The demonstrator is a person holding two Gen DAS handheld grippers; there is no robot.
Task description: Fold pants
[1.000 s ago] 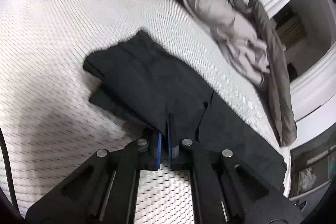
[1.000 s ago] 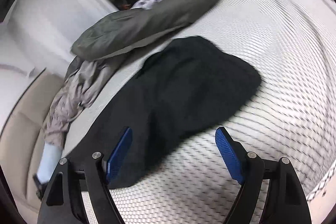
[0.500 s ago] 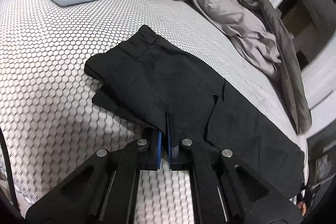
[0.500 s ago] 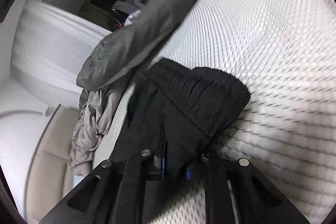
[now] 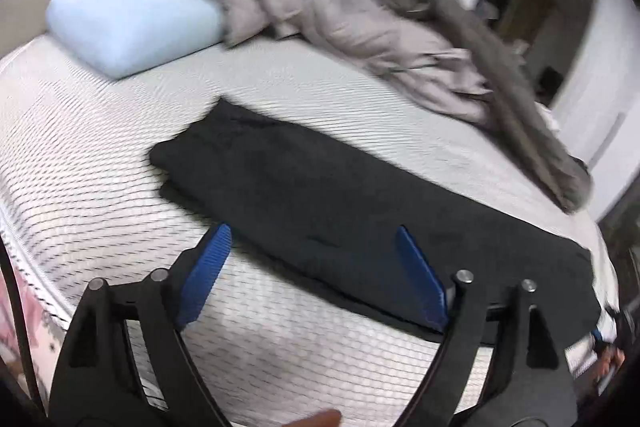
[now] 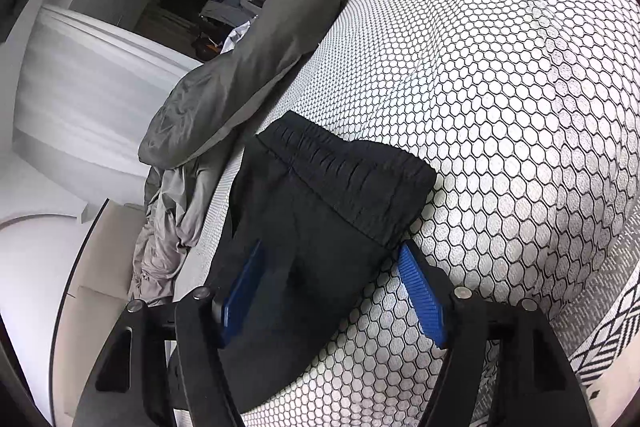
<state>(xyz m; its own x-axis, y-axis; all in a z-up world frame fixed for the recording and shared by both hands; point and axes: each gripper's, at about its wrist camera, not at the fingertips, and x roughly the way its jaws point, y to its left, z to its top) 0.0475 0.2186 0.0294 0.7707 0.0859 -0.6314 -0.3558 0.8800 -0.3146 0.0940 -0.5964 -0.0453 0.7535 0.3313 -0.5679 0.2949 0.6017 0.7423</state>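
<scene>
We worked on the bed, whose honeycomb-patterned mattress gave the fabric a flat surface to be creased on. The grey duvet lay bunched at the bed's twelve-to-two o'clock edge and the pale blue pillow at ten o'clock, both well apart from the work, presumably pushed aside to make room. The black pants lay at the centre as a long band, doubled over, its elastic waistband uppermost at our right end. Our left hand-held gripper had just been opening and stood spread above the band's near edge, nothing between its blue pads. Our right hand-held gripper had likewise just been opening, its jaws straddling the fabric without pinching it.
</scene>
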